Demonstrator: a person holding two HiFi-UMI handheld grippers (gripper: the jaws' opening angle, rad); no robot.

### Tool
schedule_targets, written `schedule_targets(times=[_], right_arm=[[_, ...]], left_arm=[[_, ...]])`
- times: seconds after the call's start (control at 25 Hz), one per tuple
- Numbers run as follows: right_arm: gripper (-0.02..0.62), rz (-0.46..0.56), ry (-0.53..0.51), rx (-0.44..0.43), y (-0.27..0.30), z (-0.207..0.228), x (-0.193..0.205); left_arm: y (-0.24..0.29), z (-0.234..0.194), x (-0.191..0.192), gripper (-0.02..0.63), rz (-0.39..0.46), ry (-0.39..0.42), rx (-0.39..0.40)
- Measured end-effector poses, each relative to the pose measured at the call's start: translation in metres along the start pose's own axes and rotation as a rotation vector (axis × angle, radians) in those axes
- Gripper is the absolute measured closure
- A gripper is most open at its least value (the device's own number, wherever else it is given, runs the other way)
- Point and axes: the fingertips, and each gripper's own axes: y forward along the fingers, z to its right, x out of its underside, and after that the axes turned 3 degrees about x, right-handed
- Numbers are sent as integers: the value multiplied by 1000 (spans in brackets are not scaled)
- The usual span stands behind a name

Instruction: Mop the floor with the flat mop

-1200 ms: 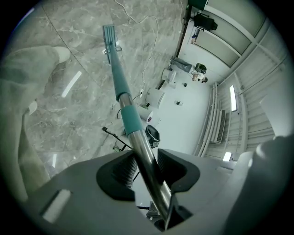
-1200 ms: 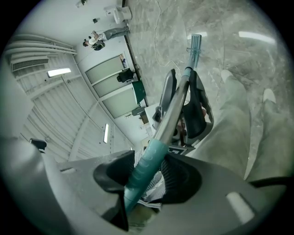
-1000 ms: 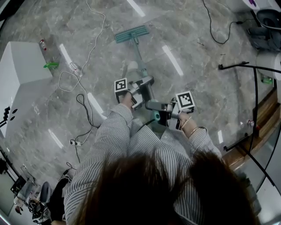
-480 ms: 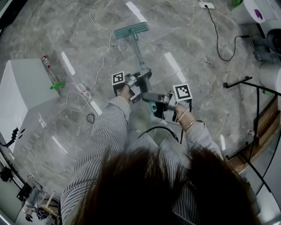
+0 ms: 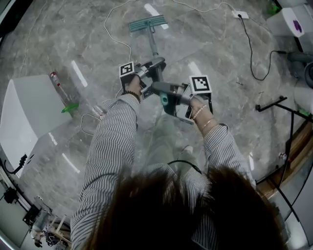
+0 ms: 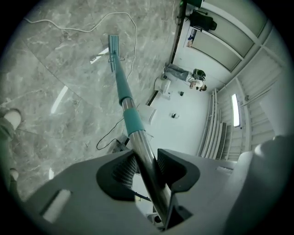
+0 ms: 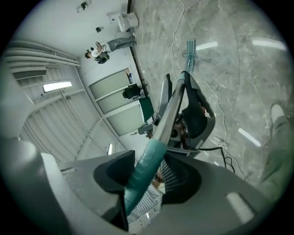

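The flat mop's teal head point(image 5: 146, 23) lies on the grey marble floor ahead of me, and its pole point(image 5: 154, 49) slopes back to my hands. My left gripper point(image 5: 149, 71) is shut on the metal part of the pole point(image 6: 146, 160), just below the teal sleeve point(image 6: 133, 121). The mop head point(image 6: 113, 46) shows far down the pole. Behind it, my right gripper point(image 5: 168, 93) is shut on the teal handle end point(image 7: 144, 172). The right gripper view looks along the pole past the left gripper point(image 7: 193, 114) to the mop head point(image 7: 190, 48).
A white cable point(image 5: 117, 29) loops over the floor left of the mop. At left stand a white box point(image 5: 27, 112) and a red-capped bottle point(image 5: 57, 85). A power strip point(image 5: 239, 14), black cable point(image 5: 252, 44) and black stand point(image 5: 279, 105) lie at right. My shoe point(image 6: 9, 120) is near.
Both arms have stretched forward and the mop head has slid farther away across the floor. Both grippers stay shut on the pole.
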Motion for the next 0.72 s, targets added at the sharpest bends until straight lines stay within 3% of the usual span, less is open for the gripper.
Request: schedule_targets(times=[0.24,0.72], right_arm=[[426,81,32,-39,8,-7,-42],[445,131,62,38,-12,15,-41]], left_arm=[[23,10,-33,459,18,38,-29],[30,-13,-24,477,42,13,-58]])
